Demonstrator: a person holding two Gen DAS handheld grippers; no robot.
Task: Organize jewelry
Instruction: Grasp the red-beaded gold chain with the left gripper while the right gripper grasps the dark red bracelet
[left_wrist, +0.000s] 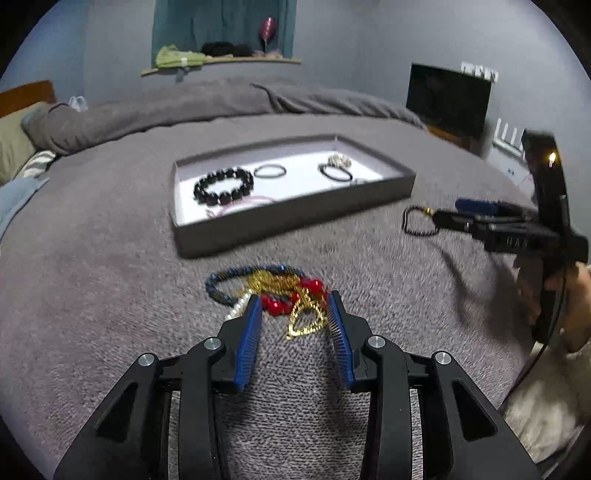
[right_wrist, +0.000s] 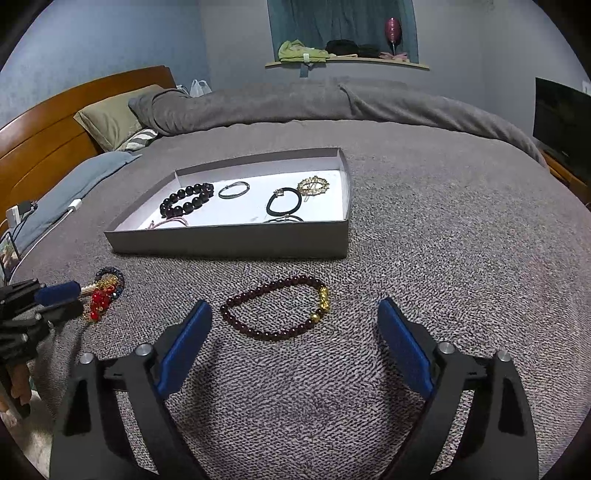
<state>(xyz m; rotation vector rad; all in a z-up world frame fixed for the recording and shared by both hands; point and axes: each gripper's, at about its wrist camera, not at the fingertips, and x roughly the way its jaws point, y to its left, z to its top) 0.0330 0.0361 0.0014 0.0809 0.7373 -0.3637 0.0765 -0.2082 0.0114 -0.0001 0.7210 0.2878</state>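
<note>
A tangle of jewelry lies on the grey bedspread: a blue beaded strand, gold chain, red beads, pearls and a gold pendant. My left gripper stands open around its near part, the blue pads apart from each other with the red beads and pendant between them. The same tangle shows beside the left gripper in the right wrist view. A dark red bead bracelet with gold beads lies flat between the wide-open fingers of my right gripper. The grey tray behind holds several pieces.
The tray holds a black bead bracelet, a thin bangle, a black hair tie, a gold brooch and a pink cord. A rolled duvet, pillow and headboard lie behind. A phone and charger sit far left.
</note>
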